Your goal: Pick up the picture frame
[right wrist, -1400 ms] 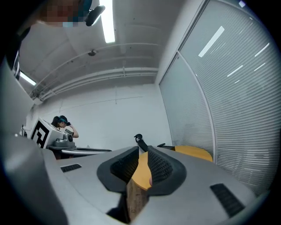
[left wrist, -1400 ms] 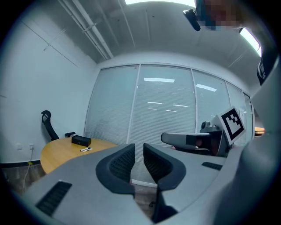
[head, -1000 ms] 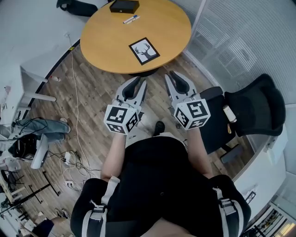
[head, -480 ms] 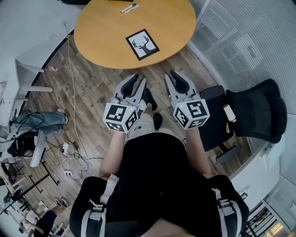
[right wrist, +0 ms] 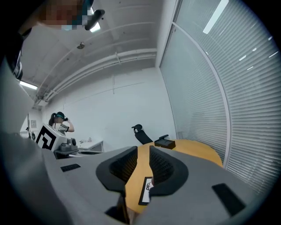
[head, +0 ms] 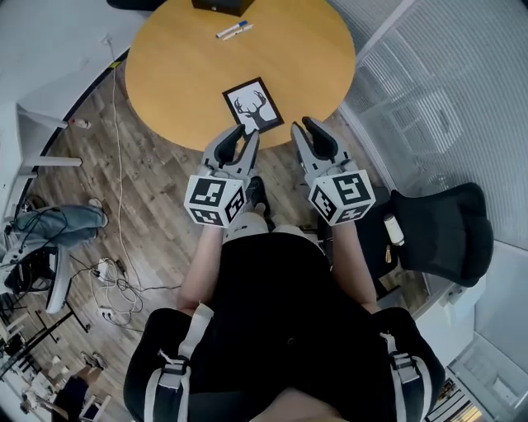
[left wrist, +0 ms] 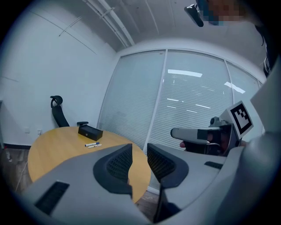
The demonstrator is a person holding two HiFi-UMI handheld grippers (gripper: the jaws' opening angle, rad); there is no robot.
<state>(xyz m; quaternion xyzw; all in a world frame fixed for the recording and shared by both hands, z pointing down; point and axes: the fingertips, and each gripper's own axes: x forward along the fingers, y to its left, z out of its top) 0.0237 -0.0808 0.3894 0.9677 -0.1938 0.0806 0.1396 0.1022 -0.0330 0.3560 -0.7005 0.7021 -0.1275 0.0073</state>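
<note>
The picture frame (head: pixel 252 105) lies flat just ahead of your left gripper (head: pixel 245 137), long side pointing away; your right gripper (head: pixel 303 128) is farther. Both have jaws apart, empty.

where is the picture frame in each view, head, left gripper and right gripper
Head view: picture frame upper centre, flat on the near part of the table.
Left gripper view: not in it.
Right gripper view: low centre, in the gap between the jaws.
Shared landmark: black box on the table's far side, in all three views.
</note>
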